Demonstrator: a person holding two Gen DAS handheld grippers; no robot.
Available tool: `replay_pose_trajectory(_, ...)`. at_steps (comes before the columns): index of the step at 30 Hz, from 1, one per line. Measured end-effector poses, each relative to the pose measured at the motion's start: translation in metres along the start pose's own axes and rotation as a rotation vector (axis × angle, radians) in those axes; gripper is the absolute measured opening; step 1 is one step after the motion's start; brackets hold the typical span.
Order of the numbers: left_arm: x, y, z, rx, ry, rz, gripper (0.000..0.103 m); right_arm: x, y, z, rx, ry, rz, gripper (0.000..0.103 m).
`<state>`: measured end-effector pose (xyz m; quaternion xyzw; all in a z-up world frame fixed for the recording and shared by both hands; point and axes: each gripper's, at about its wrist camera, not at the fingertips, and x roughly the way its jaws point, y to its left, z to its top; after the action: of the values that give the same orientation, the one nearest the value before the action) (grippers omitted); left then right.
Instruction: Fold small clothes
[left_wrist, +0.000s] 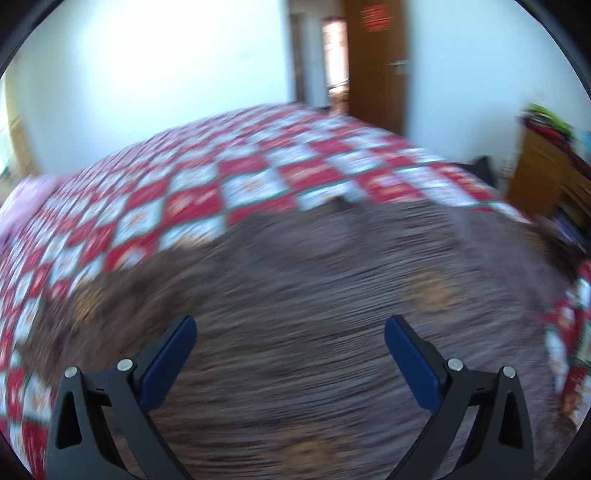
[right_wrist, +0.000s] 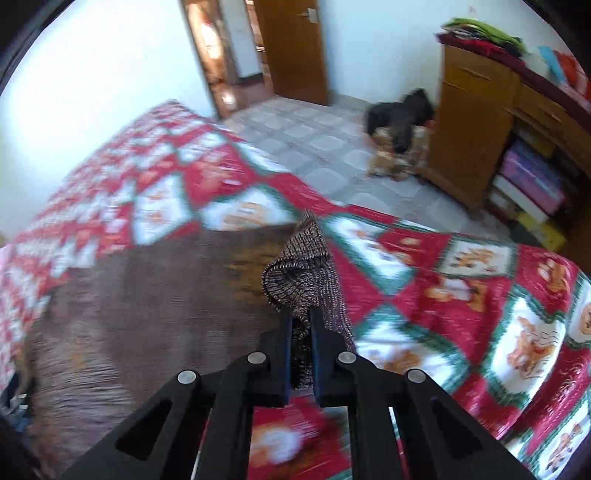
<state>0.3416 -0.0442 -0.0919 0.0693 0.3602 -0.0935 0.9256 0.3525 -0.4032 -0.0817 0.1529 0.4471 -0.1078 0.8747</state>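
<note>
Much of what I get from the left wrist view is smeared by motion, so the brown knit garment (left_wrist: 332, 295) reads only as a streaked brown field spread on the bed (left_wrist: 207, 177) just ahead of and beneath my left hand-held gripper (left_wrist: 290, 328); its weave and edges are hard to make out. That gripper's blue-padded fingers stand wide apart with nothing between them. The right wrist view is sharper near the middle: my right hand-held gripper (right_wrist: 300, 314) has its jaws nearly together, pinching a bunched corner of the brown knit garment (right_wrist: 303, 266), which rises in a peak just past the fingertips while the rest lies flat to the gripper's left on the red, white and green patterned bed cover (right_wrist: 461, 295). Only this view shows the tiled floor (right_wrist: 314, 147), a dark heap (right_wrist: 399, 110) I cannot identify beside a wooden cabinet (right_wrist: 469, 129), and open shelves (right_wrist: 532, 181) holding stacked coloured boxes, far ahead to the right.
</note>
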Motion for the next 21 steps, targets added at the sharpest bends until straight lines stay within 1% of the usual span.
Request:
replay_pose_trajectory(2, -0.004, -0.03, 0.007, 0.062, -0.033, -0.082, 0.103, -0.011, 0.023, 0.002, -0.031, 0.005, 0.089, 0.008)
replay_pose_trajectory(3, -0.005, -0.041, 0.01, 0.079, -0.038, -0.124, 0.103, -0.014, 0.035, 0.002, -0.038, 0.016, 0.148, 0.008)
replay_pose_trajectory(5, -0.003, -0.058, 0.015, 0.083, -0.029, -0.211, 0.103, -0.011, 0.055, 0.001, -0.053, 0.048, 0.234, 0.008)
replay_pose_trajectory(6, 0.0, -0.063, 0.018, 0.077, -0.019, -0.248, 0.103, -0.007, 0.063, -0.002, -0.059, 0.066, 0.264, 0.008)
replay_pose_trajectory(8, 0.01, -0.073, 0.019, 0.048, 0.026, -0.313, 0.103, 0.006, 0.074, -0.009, -0.056, 0.111, 0.325, 0.009)
replay_pose_trajectory(9, 0.018, -0.075, 0.02, 0.028, 0.069, -0.341, 0.103, 0.01, 0.075, -0.015, -0.056, 0.12, 0.33, 0.01)
replay_pose_trajectory(12, 0.027, -0.076, 0.017, -0.014, 0.128, -0.401, 0.103, 0.013, 0.062, -0.023, -0.023, 0.125, 0.313, 0.015)
replay_pose_trajectory(13, 0.026, -0.077, 0.016, -0.022, 0.131, -0.421, 0.103, 0.011, 0.052, -0.026, 0.004, 0.113, 0.33, 0.018)
replay_pose_trajectory(15, 0.018, -0.081, 0.012, -0.028, 0.125, -0.48, 0.103, 0.005, 0.035, -0.029, 0.047, 0.085, 0.345, 0.02)
replay_pose_trajectory(17, 0.013, -0.092, 0.012, -0.009, 0.114, -0.537, 0.103, 0.001, 0.02, -0.031, 0.063, 0.056, 0.325, 0.02)
replay_pose_trajectory(19, 0.01, -0.104, 0.013, -0.007, 0.126, -0.587, 0.103, 0.0, 0.009, -0.031, 0.081, 0.043, 0.306, 0.02)
replay_pose_trajectory(21, 0.008, -0.118, 0.014, -0.007, 0.122, -0.616, 0.103, -0.001, 0.0, -0.031, 0.115, 0.038, 0.321, 0.02)
